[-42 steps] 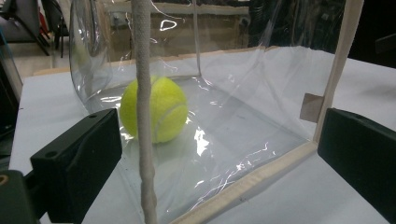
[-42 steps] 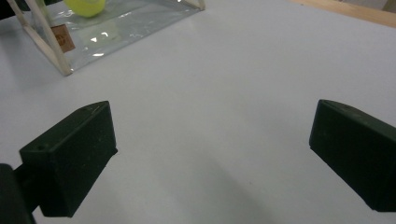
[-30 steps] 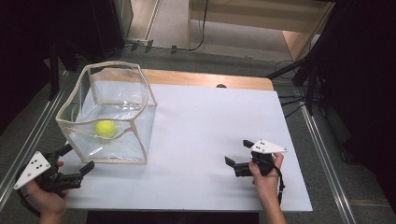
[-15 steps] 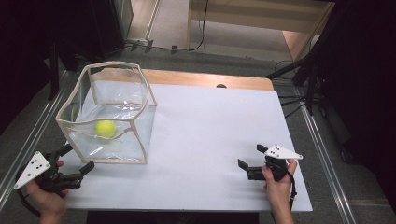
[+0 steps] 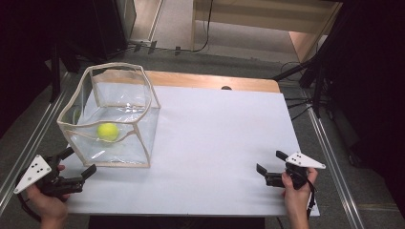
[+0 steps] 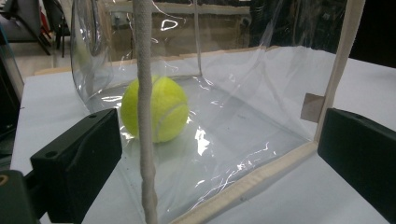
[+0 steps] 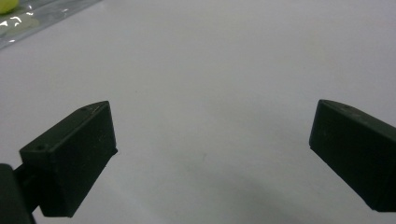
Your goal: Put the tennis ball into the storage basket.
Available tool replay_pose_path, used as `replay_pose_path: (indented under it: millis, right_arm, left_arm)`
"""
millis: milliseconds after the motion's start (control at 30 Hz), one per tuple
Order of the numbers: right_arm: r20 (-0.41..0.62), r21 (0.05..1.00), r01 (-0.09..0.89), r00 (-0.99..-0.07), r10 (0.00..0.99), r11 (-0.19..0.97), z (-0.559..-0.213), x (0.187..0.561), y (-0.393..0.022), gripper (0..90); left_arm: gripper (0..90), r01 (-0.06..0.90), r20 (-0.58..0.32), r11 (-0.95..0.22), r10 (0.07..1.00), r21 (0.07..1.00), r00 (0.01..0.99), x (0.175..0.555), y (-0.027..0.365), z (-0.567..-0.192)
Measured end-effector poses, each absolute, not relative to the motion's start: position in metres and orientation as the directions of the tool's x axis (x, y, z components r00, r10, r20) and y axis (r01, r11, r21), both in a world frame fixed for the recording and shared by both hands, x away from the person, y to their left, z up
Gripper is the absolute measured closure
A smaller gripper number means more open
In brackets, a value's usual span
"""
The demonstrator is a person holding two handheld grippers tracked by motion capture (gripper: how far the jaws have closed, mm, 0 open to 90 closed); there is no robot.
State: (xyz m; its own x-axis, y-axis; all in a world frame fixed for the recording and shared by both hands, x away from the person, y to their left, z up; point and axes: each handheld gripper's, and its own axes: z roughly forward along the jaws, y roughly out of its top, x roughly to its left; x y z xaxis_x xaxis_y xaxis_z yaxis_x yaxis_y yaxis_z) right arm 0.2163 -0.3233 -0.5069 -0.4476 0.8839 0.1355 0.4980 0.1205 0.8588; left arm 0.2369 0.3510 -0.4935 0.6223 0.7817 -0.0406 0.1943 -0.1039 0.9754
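Observation:
A clear plastic bag-box (image 5: 152, 125) with beige trim stands open-topped on the left of the white table (image 5: 219, 133). A yellow-green tennis ball (image 5: 108, 131) rests on its floor. My left gripper (image 5: 82, 161) is open at the box's near left corner, empty. In the left gripper view the ball (image 6: 163, 114) shows through the clear wall, behind a beige corner strip (image 6: 142, 93), and the left gripper (image 6: 219, 156) has its jaws wide apart. My right gripper (image 5: 269, 161) stands open and empty low over the table near the front right edge; the right gripper (image 7: 210, 149) faces bare tabletop.
A wooden strip (image 5: 215, 81) runs along the table's far edge. Metal rails (image 5: 329, 143) flank the table on both sides. Cables and dark stands (image 5: 310, 76) lie on the floor at the back right. A corner of the bag and ball (image 7: 5, 4) shows far off.
My right gripper has drawn back toward the person and to the right, ending near the front right corner. The left gripper, box and ball have stayed put.

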Motion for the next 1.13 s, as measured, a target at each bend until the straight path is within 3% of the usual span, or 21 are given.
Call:
replay_pose_path:
  millis: [667,1133]
  right_arm:
    - [0.167,0.872,0.488,-0.372,0.913,0.039,-0.511,0.199,-0.36,0.0]
    - [0.174,0.866,0.499,-0.358,0.917,0.03,-0.513,0.198,-0.361,0.0]
  left_arm:
    - [0.1,0.196,-0.056,-0.086,0.782,0.977,0.62,0.237,0.353,-0.493]
    - [0.1,0.195,-0.057,-0.082,0.784,0.977,0.619,0.237,0.353,-0.493]
